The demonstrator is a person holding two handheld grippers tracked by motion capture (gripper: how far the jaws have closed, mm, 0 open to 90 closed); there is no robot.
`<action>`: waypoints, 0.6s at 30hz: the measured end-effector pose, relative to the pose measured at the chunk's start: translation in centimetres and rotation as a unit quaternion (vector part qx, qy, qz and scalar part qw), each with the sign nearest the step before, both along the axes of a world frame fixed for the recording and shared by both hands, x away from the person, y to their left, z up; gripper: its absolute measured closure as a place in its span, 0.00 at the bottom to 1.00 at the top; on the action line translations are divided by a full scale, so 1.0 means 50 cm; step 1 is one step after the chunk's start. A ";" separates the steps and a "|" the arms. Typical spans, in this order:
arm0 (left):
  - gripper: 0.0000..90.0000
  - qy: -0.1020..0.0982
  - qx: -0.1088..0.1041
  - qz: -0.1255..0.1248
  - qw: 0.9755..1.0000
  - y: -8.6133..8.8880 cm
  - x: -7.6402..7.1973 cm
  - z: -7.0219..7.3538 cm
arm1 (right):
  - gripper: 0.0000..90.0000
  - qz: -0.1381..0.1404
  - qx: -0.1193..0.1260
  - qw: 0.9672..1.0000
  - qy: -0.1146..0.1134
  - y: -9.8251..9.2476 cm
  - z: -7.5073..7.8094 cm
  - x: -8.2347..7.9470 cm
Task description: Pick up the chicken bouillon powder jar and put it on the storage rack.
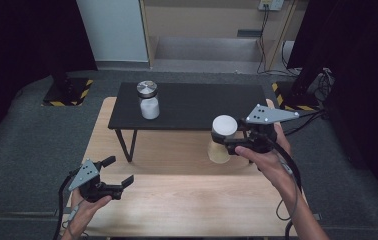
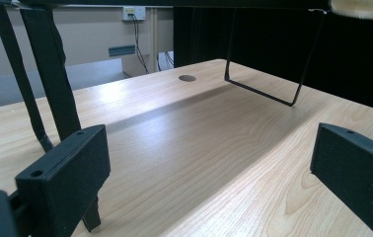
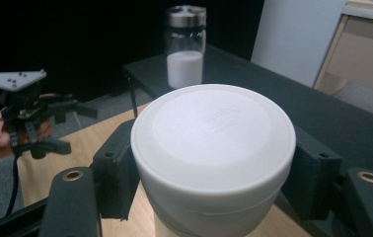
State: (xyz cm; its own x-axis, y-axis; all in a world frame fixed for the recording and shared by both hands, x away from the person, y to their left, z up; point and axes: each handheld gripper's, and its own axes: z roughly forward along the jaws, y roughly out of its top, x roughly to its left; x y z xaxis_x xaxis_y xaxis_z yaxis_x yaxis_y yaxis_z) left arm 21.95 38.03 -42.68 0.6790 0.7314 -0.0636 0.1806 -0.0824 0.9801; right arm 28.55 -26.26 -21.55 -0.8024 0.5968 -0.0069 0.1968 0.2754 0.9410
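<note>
From above, the right gripper [image 1: 225,141] is clamping a tub [image 1: 222,140] just under its round white lid, holding it in the air above the wooden table [image 1: 177,200], near the front right edge of a low black shelf [image 1: 197,107]. The tub is showing a pale cream, slightly tapering body below the smooth lid. On the shelf, well apart, a glass jar [image 1: 148,100] with a shiny metal cap is standing upright, part full of white powder. The left gripper [image 1: 118,172] is hovering low at the table's near left, its jaws spread wide with nothing between them. In the left gripper view, the two black, matte, blocky jaws are standing far apart over light grained wood; the shelf's thin wire leg [image 2: 268,94] is resting on the table, and the tub's cream base [image 2: 362,7] is peeking in at the top right. In the right gripper view, the jaws are pressing on both sides of the tub [image 3: 213,153], whose flat lid is bearing faint raised lettering; the jar [image 3: 185,47] is standing behind, and the left gripper [image 3: 73,128] is showing at the left.
</note>
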 end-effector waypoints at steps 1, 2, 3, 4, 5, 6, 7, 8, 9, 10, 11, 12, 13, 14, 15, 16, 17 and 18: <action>0.01 0.000 0.000 0.001 1.000 0.000 -0.001 0.000 | 0.37 -0.002 0.000 1.000 0.000 0.000 0.007 0.002; 0.01 0.000 0.000 0.001 1.000 0.000 -0.001 0.000 | 0.37 -0.005 0.001 1.000 -0.002 0.000 0.013 0.003; 0.01 -0.001 0.000 0.001 1.000 0.000 -0.001 0.000 | 0.37 -0.007 0.003 1.000 -0.002 0.000 0.018 0.006; 0.01 -0.001 -0.001 0.001 1.000 0.001 -0.002 0.000 | 0.37 -0.009 0.002 1.000 -0.001 0.000 0.024 0.008; 0.01 -0.001 -0.001 0.001 1.000 0.001 -0.001 0.000 | 0.37 -0.012 0.003 1.000 -0.001 0.000 0.029 0.010; 0.01 -0.001 -0.001 0.000 1.000 0.001 -0.001 0.000 | 0.37 -0.015 0.004 1.000 -0.002 -0.001 0.033 0.013; 0.01 0.000 -0.001 0.000 1.000 0.001 -0.001 0.000 | 0.37 -0.018 0.005 1.000 -0.001 -0.001 0.038 0.015; 0.01 0.000 0.000 0.000 1.000 0.001 -0.001 0.000 | 0.37 -0.022 0.007 1.000 -0.002 -0.002 0.041 0.017; 0.01 0.000 0.000 0.000 1.000 0.000 -0.001 0.000 | 0.37 -0.025 0.008 1.000 -0.002 -0.003 0.045 0.019; 0.01 0.000 0.000 -0.001 1.000 0.000 0.000 0.000 | 0.37 -0.029 0.008 1.000 -0.002 -0.003 0.049 0.022; 0.01 0.000 0.000 -0.001 1.000 0.000 0.000 0.000 | 0.37 -0.034 0.009 0.999 -0.002 -0.004 0.052 0.024; 0.01 0.000 0.000 -0.001 1.000 0.000 -0.001 0.000 | 0.37 -0.039 0.009 0.999 -0.003 -0.004 0.056 0.028; 0.01 0.000 0.000 -0.001 1.000 0.000 0.000 0.000 | 0.37 -0.043 0.010 0.999 -0.002 -0.005 0.058 0.031; 0.01 0.001 0.001 -0.001 1.000 0.000 0.000 0.001 | 0.37 -0.048 0.012 0.999 -0.002 -0.005 0.059 0.034; 0.01 0.001 0.002 -0.001 1.000 0.000 0.001 0.001 | 0.37 -0.052 0.012 0.999 -0.002 -0.005 0.062 0.038; 0.01 0.001 0.000 -0.001 1.000 0.000 0.000 0.000 | 0.37 -0.056 0.012 0.998 -0.002 -0.006 0.064 0.042; 0.01 0.000 -0.001 -0.001 1.000 0.000 0.000 0.000 | 0.37 -0.061 0.013 0.998 -0.003 -0.006 0.065 0.047; 0.01 0.000 -0.001 -0.001 1.000 0.001 -0.001 0.000 | 0.37 -0.065 0.014 0.998 -0.003 -0.006 0.067 0.051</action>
